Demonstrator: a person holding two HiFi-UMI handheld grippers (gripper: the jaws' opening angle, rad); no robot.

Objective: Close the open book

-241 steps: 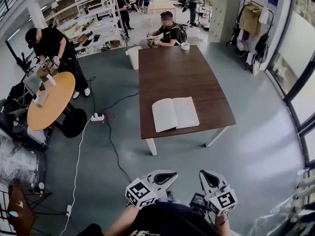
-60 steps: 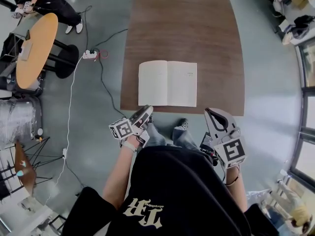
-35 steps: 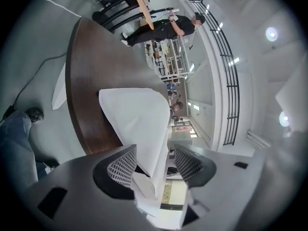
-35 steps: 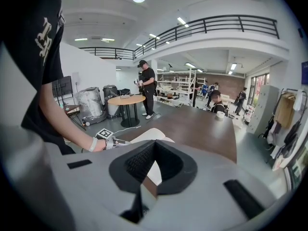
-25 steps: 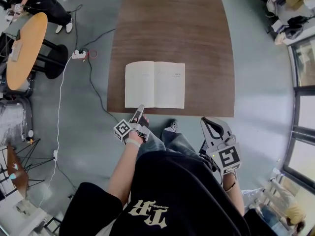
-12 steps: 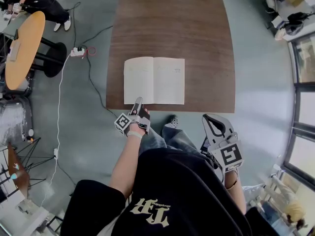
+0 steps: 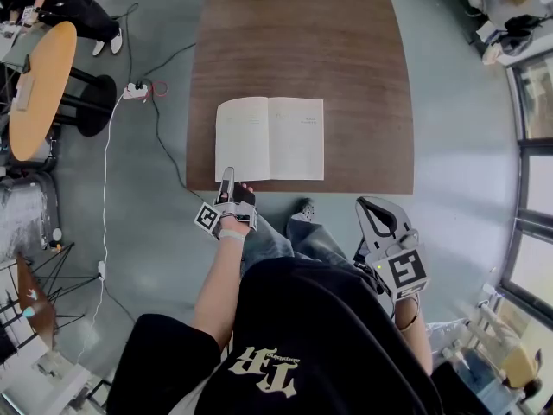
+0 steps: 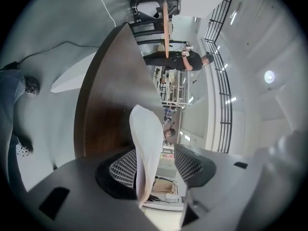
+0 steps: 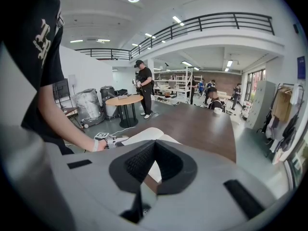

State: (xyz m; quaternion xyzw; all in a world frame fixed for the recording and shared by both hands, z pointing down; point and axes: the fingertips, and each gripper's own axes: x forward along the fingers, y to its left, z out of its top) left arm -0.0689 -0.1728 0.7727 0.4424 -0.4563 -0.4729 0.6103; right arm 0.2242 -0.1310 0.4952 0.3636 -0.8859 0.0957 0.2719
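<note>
The left claw (image 7: 226, 176) stands on edge at the near left corner of the book (image 7: 270, 138); its jaws are apart, straddling the left leaf, which rises between them closer to one jaw than the other; nothing looks pinched yet; I judge it is set there so it can take that leaf and fold it over onto the right half. The book lies open and flat on the table (image 7: 302, 50), just inside the near edge. The right claw (image 7: 371, 207) hangs near and to the right of the book, off the table, jaws together on nothing; likely held aside to leave the swing free.
</note>
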